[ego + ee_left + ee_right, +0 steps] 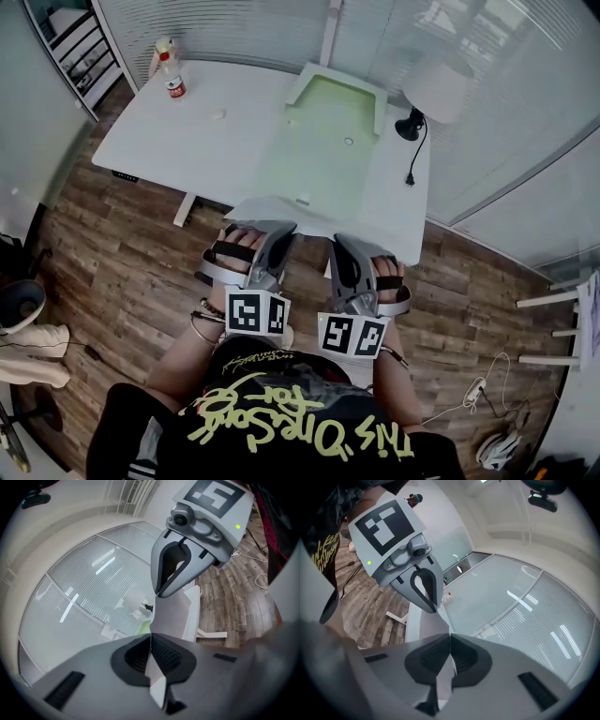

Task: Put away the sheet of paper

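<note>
Nearest to me, my left gripper and right gripper are side by side in front of my chest, marker cubes toward me. Left gripper view: my fingers are pressed together, pinching the sheet of paper, which rises edge-on from between them. Right gripper view: the fingers there are likewise closed on the same sheet. From the head view the sheet hangs in the air between the two grippers, above the wooden floor and overlapping the near edge of the white worktop. Farther along the worktop lie a pale green mat, then a spray bottle at the far left and a lamp at the far right.
</note>
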`<state>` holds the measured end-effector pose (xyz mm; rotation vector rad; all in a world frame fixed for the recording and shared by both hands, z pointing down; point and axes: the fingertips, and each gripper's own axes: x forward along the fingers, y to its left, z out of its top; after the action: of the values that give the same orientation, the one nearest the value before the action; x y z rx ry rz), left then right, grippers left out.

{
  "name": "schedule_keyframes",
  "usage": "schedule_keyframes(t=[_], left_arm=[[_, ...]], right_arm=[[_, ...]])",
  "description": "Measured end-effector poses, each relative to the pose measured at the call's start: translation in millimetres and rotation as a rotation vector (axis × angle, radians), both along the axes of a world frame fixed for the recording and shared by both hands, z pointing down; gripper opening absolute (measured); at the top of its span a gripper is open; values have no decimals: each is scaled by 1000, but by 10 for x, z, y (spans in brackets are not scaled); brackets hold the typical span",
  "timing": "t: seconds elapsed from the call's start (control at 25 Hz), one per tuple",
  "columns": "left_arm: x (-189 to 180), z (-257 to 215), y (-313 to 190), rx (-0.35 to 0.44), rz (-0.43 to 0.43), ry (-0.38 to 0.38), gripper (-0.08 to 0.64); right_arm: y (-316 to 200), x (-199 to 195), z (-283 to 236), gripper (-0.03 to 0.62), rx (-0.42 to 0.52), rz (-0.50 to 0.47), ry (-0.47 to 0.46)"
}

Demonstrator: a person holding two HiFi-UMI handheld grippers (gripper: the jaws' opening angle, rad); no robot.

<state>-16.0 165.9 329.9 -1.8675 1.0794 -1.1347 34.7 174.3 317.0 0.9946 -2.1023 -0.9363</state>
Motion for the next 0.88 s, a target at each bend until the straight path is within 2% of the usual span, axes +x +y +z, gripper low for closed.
schedule_keyframes(t=[0.28, 0.88], left_arm=[[-43, 0, -192, 10, 25, 3, 7], [-153, 54, -1067, -14, 71, 13, 6]], right_arm=[[-174, -50, 2, 9, 11, 24, 5], [-1040, -164, 66, 8, -3, 70, 9]])
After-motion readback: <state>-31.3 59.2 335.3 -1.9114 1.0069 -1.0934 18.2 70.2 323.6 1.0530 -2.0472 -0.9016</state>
